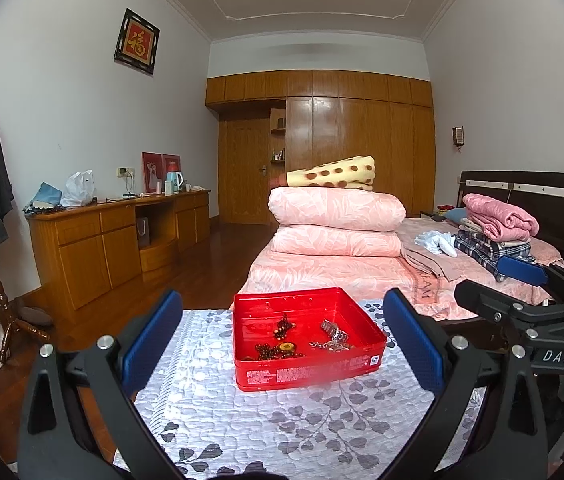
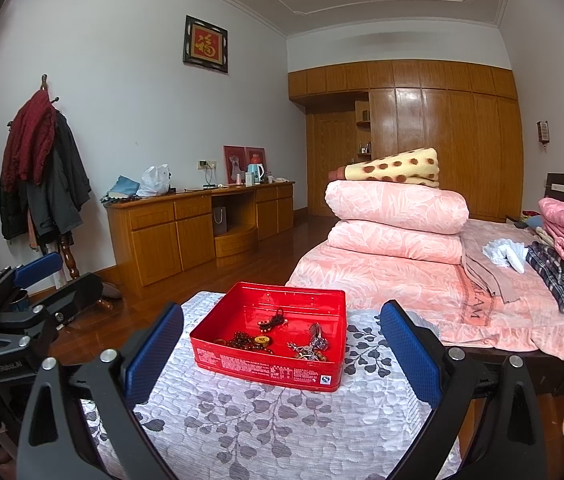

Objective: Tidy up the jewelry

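A red square tin [image 1: 270, 372] [image 2: 218, 326] sits on a table under a grey leaf-patterned cloth [image 1: 282, 420] [image 2: 266, 420]. In the tin lie dark bead bracelets [image 1: 278, 350] [image 2: 248, 340], a small beaded piece [image 1: 283, 326] [image 2: 272, 322] and silvery chains [image 1: 333, 338] [image 2: 311, 346]. My left gripper [image 1: 282, 340] is open and empty, held back from the tin. My right gripper [image 2: 282, 340] is open and empty too, also short of the tin. Each gripper shows at the edge of the other's view: the right one [image 1: 521, 280], the left one [image 2: 34, 276].
A bed [image 1: 341, 272] with folded pink quilts [image 1: 337, 216] and stacked clothes [image 1: 493, 236] stands beyond the table. A wooden desk [image 1: 122, 232] lines the left wall, a coat rack [image 2: 46, 184] stands near it, and a wardrobe [image 1: 361, 152] fills the back.
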Demonstrator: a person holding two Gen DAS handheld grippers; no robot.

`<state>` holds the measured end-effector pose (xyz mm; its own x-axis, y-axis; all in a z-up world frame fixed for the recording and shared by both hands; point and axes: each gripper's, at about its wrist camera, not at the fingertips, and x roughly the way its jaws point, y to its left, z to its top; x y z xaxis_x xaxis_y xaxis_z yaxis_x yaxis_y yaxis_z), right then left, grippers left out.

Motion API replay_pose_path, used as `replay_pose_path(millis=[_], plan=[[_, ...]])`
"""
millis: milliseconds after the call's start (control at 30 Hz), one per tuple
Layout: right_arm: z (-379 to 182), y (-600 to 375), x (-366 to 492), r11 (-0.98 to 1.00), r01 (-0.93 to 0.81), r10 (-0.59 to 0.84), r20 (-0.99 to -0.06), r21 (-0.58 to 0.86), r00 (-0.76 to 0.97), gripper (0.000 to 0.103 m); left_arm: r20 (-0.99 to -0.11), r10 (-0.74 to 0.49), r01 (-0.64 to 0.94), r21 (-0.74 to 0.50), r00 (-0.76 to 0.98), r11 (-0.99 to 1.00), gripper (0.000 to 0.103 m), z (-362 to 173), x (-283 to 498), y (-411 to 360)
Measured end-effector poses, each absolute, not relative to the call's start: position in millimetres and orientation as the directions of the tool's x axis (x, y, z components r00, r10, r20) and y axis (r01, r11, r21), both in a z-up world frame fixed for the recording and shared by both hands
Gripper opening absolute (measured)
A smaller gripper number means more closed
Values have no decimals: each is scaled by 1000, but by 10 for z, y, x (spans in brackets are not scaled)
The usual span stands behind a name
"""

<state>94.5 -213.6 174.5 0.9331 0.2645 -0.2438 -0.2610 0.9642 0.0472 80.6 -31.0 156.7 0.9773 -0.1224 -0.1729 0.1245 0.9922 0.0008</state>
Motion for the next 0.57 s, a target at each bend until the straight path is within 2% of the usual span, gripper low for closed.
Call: replay_pose_path(millis=[567], plan=[[1739,-2159,949,965,-259,263,-246,48,933,97,-174,-121,123,0,977,992,97,1538,822,-303]])
